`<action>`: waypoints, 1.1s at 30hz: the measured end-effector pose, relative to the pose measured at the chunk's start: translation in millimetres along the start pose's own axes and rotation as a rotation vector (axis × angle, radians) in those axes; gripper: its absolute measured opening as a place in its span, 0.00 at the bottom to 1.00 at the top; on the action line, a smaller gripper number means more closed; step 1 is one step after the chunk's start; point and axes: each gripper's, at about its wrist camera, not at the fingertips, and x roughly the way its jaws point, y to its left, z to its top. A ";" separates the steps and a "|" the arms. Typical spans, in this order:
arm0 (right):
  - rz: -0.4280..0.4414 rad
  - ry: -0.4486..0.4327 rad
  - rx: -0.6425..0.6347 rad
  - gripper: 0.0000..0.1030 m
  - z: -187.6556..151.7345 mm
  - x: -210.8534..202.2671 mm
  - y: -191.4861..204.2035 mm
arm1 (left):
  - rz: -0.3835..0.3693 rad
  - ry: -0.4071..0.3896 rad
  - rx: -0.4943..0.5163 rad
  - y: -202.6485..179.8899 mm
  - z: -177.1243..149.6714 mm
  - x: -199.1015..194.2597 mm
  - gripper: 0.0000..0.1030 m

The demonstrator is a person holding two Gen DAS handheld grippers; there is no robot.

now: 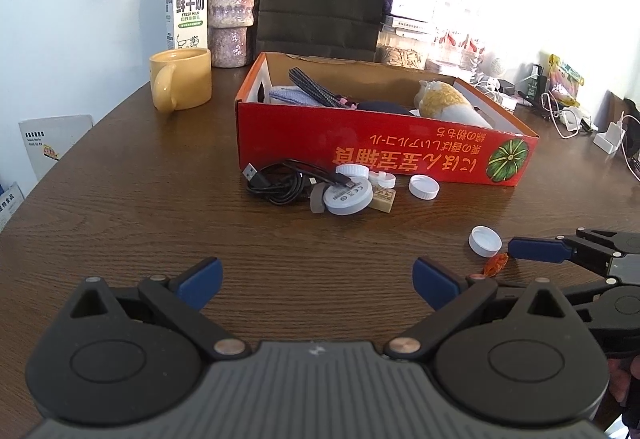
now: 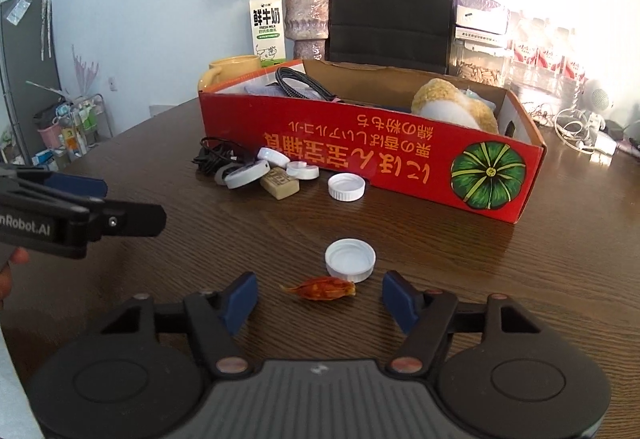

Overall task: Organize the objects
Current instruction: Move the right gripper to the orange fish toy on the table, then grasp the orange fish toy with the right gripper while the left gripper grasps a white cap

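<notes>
Your right gripper [image 2: 318,299] brackets the orange scrap [image 2: 320,288], jaws half-wide, untouching; close, then carry to the box [image 2: 360,155]. Left gripper [image 1: 318,281] wide, empty.

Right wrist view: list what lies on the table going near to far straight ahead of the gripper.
Orange dried leaf → white bottle cap → second white cap → red cardboard box → black paper bag.

Dark wood tabletop [image 2: 500,279], as I see it.
On it I see a red box [image 2: 360,155], yellow mug [image 1: 182,84], black cable [image 1: 280,181], white caps [image 2: 350,260] and an orange scrap [image 2: 320,288].
</notes>
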 end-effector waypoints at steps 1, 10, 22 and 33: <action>0.001 -0.003 0.000 0.58 0.0 0.0 0.5 | -0.001 0.001 -0.001 0.1 -0.2 0.2 1.00; 0.002 -0.019 -0.004 0.39 -1.9 -3.0 1.6 | 0.001 0.005 -0.012 2.1 -2.1 0.7 1.00; -0.025 -0.061 0.027 0.39 -1.9 -12.0 -19.5 | -0.014 0.014 0.019 -18.2 0.6 12.8 1.00; -0.083 -0.088 0.051 0.39 -0.2 -15.1 -64.2 | -0.059 0.037 0.099 -67.2 5.1 35.7 1.00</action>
